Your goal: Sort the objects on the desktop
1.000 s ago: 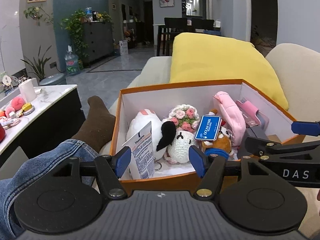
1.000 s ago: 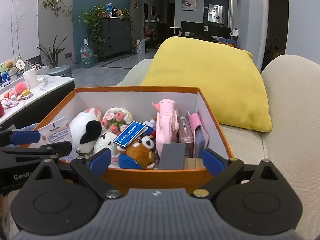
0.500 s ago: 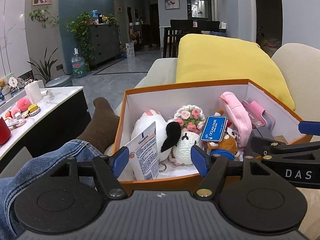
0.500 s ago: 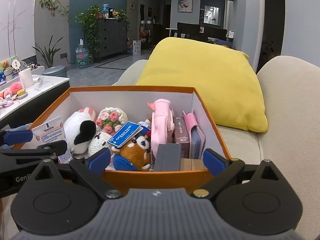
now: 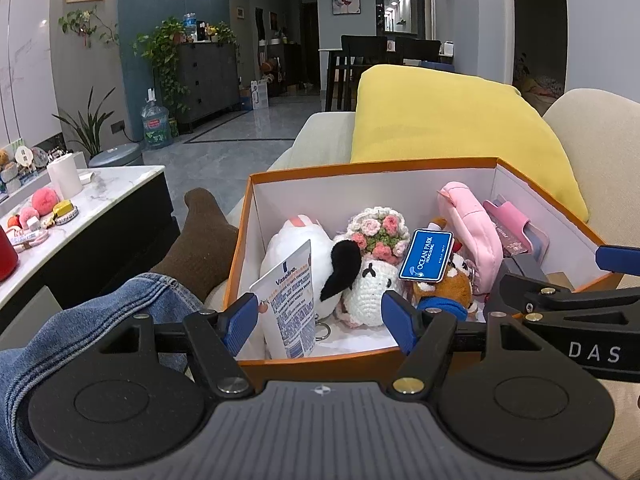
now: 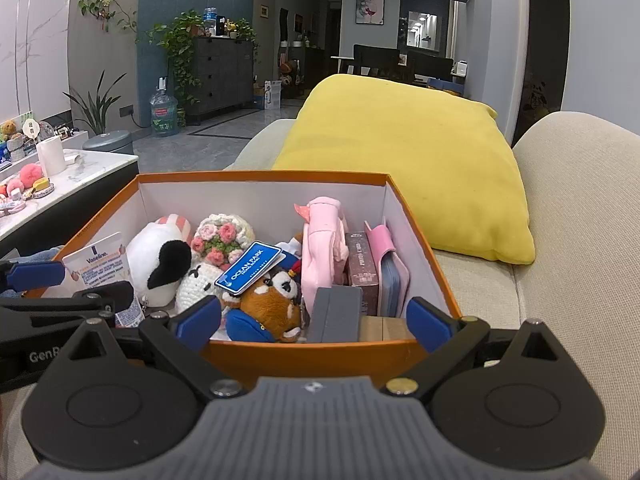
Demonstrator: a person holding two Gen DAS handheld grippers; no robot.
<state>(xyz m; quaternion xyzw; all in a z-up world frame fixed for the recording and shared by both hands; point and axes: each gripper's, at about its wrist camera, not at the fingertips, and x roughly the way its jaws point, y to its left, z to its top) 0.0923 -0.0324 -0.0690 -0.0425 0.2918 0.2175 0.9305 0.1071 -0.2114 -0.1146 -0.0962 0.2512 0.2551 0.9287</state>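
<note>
Orange cardboard box [image 5: 372, 168] on the beige sofa [image 6: 572, 264] before a yellow cushion [image 6: 404, 160], holding a Vaseline tube [image 5: 290, 300], black-and-white plush [image 5: 316, 260], crocheted doll [image 6: 218, 252], Ocean Park tag [image 6: 248, 267], pink pouch [image 6: 322, 252], left gripper [image 5: 318, 318] and right gripper [image 6: 316, 314] at its near rim, fingers spread, empty

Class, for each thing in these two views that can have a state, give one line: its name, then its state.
orange box: open, no lid on it, filled with items
Vaseline tube: standing tilted against the box's left wall
pink pouch: standing on edge among the other items
Ocean Park tag: lying on top of the plush toys
left gripper: open, empty, at the box's near rim
right gripper: open, empty, at the box's near rim
</note>
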